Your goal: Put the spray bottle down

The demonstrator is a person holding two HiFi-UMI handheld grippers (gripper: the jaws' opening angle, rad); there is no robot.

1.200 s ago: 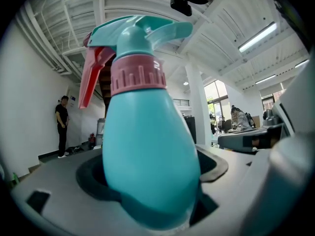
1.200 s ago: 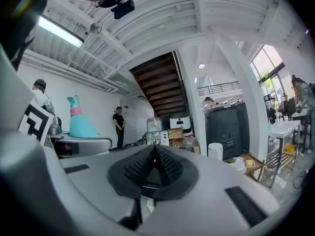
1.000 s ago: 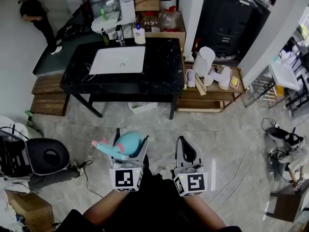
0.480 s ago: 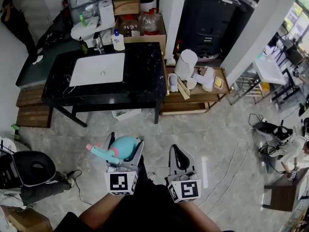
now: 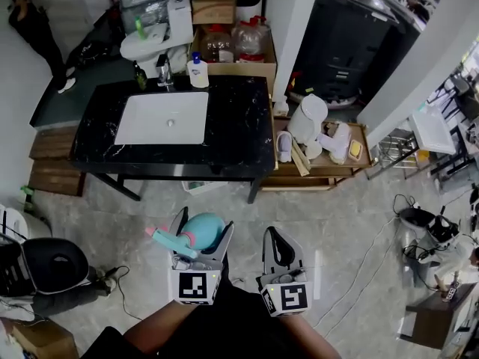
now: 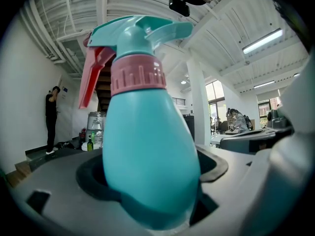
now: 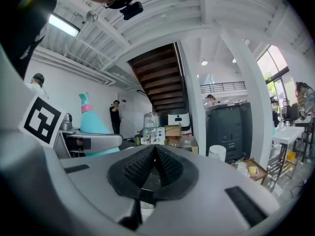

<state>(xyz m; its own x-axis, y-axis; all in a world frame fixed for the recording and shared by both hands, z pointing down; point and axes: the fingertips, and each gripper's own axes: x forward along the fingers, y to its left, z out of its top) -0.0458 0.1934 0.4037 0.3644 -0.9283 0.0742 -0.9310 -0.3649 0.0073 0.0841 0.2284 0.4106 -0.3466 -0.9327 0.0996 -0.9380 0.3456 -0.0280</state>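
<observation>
The teal spray bottle [image 5: 206,229] is gripped round its body by the left tool [image 5: 202,234], over the floor and well short of the black counter [image 5: 239,126]. The right tool [image 5: 277,236] is seen clenched, pads together, nothing between them.

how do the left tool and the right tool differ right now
The left tool grips a teal spray bottle; the right tool holds nothing. The left tool's jaws stand wide around the bottle, while the right tool's jaws are closed together. Both are held side by side above the floor, short of the black counter.
</observation>
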